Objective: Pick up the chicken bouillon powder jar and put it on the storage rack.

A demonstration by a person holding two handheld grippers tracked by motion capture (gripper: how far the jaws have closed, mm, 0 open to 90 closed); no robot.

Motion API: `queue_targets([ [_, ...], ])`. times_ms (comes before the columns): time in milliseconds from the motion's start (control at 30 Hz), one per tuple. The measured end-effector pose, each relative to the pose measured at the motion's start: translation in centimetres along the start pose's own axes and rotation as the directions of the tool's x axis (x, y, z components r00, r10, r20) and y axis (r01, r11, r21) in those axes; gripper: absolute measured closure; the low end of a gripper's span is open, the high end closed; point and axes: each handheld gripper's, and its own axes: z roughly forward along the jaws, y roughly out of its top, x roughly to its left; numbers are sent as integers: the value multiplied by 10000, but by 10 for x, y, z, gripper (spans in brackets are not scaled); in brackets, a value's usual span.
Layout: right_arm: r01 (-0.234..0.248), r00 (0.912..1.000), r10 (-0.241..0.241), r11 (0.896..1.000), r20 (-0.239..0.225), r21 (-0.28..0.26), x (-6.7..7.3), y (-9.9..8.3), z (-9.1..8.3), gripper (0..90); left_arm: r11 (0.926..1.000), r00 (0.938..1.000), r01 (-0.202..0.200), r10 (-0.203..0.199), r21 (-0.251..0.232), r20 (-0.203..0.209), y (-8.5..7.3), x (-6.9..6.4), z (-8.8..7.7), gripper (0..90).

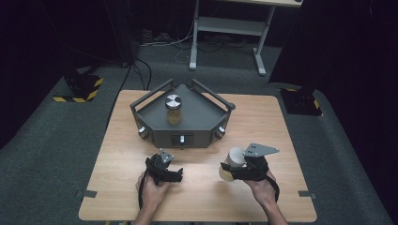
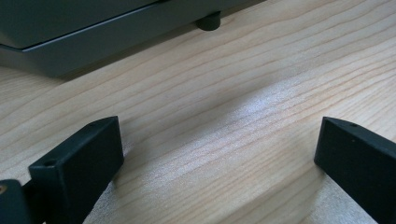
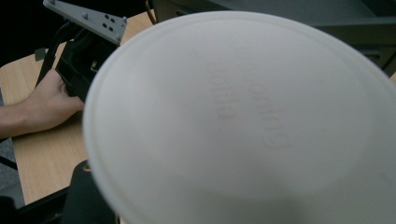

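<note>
My right gripper [image 1: 231, 171] is shut on a white and tan container [image 1: 233, 161], held tilted above the table at the front right. In the right gripper view the container's round white end [image 3: 243, 121] with raised lettering faces the camera, hiding most of the jaws; one black finger [image 3: 86, 198] shows at the lower left. My left gripper [image 1: 176, 174] rests low over the table at the front left. Its jaws stand wide open [image 2: 219, 158] with only bare wood between them. A glass jar with a silver lid [image 1: 173, 109] stands on a grey angular platform [image 1: 199, 119].
The grey platform has raised rails, knobs on its front faces and a small foot [image 2: 208, 22] near my left gripper. The wooden table [image 1: 263, 122] ends a little behind both hands. The other hand with its gripper [image 3: 77, 60] is seen beyond the container. A white desk frame [image 1: 227, 28] stands on the floor behind.
</note>
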Motion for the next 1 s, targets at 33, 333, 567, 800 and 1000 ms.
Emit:
queue_targets([
  [33, 41, 10000, -41, 10000, 7, 13, 0, 3, 1, 344, 10000, 10000, 1, -1, -1, 1, 0, 0, 0, 12],
  [333, 436, 9990, -436, 9990, -132, 53, -7, 36, 4, 345, 10000, 10000, -5, 5, 5, 0, 0, 0, 0, 12],
  [567, 646, 9977, -646, 9979, -214, 3, -16, 65, 7, 345, 10000, 10000, 1, -1, 4, -1, 0, 0, 0, 12],
  [800, 701, 9971, -704, 9975, -273, -128, -26, 91, 15, 345, 10000, 10000, 0, 0, 3, -1, 0, 0, 0, 12],
  [1000, 843, 9962, -846, 9963, -211, -159, -31, 117, 28, 346, 10000, 10000, 0, 0, 0, -5, 0, 0, 0, 12],
])
